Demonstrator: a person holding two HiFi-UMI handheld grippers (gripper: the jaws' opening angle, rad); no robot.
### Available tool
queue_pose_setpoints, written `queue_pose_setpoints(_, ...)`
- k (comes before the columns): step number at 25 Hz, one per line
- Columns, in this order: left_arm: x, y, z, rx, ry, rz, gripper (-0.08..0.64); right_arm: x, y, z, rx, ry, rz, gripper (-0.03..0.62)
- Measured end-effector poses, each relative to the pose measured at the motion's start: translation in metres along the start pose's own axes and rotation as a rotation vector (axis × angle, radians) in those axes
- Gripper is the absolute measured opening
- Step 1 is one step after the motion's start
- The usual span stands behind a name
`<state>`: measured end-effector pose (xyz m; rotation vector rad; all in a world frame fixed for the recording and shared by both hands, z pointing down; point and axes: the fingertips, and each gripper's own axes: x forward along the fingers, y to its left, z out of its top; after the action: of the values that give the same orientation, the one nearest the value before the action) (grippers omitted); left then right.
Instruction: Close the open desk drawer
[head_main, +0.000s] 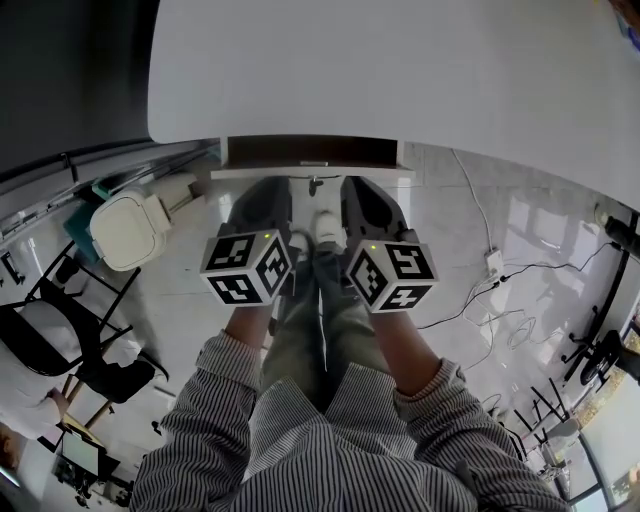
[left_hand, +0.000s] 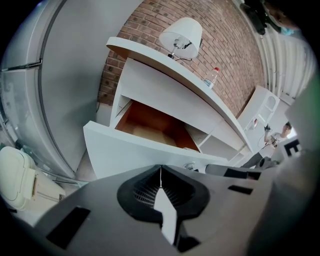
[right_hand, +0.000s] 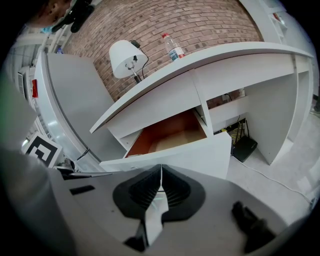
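Observation:
The desk drawer (head_main: 312, 154) stands pulled out under the white desk top (head_main: 400, 70), and its brown inside is empty (left_hand: 152, 125) (right_hand: 172, 134). Both grippers are held side by side just in front of its white front panel (left_hand: 145, 152) (right_hand: 187, 156), apart from it. In the head view my left gripper (head_main: 268, 185) is below the panel's left half and my right gripper (head_main: 362, 185) below its right half. In the gripper views the left gripper (left_hand: 160, 169) and the right gripper (right_hand: 161, 167) each have jaws meeting in a thin line, shut on nothing.
A white lamp (right_hand: 127, 57) and a plastic bottle (right_hand: 172, 47) stand on the desk by a brick wall. A white bin (head_main: 130, 230) and a chair (head_main: 60, 340) are at the left. Cables (head_main: 500, 290) lie on the floor at right. A black box (right_hand: 245, 147) sits under the desk.

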<state>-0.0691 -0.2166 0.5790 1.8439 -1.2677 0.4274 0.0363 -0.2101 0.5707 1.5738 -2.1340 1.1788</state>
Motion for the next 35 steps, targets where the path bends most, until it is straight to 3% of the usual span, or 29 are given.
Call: queue_pose_setpoints(35, 0.045, 0.008, 0.058, 0.032, -0.029, -0.020, 0.015, 0.049, -0.009, 0.054, -0.011, -0.054, -0.008, 0.020)
